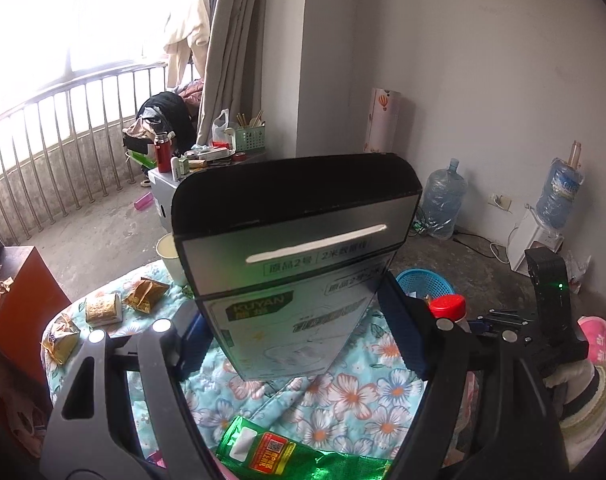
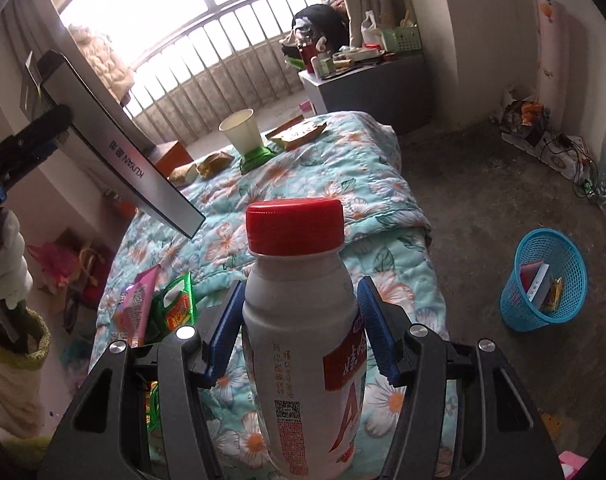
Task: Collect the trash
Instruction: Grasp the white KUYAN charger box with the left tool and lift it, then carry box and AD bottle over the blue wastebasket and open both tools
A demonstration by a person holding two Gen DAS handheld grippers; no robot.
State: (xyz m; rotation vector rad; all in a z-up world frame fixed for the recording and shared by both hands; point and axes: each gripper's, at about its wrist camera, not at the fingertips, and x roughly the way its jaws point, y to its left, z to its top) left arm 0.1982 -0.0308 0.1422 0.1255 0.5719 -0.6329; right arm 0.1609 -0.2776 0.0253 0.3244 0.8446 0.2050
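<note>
— Grey cardboard was seen clamped between the blue pads of the left gripper (image 1: 299, 344): a flat box (image 1: 295, 256) marked KUYAN, held up above the floral quilt (image 1: 343, 396). Was its far end made out?

— Only its black top edge; much of the room behind it was hidden by the box. In the right wrist view the same box (image 2: 119, 148) was cut off at the upper left corner.

— And the right gripper (image 2: 299, 332)?

— It was closed on a white bottle (image 2: 299, 344) with a red cap, held upright over the quilt's edge. The label's print was too warped to be read.

— Where was the remaining trash found?

— A paper cup (image 2: 241, 130) and crumpled wrappers (image 1: 103, 308) were left on the quilt; a green packet (image 1: 287, 456) was partly covered by the left gripper's frame. A blue basket (image 2: 543, 280) stood on the concrete floor, well apart from the bed, with some items inside that could not be identified.
</note>
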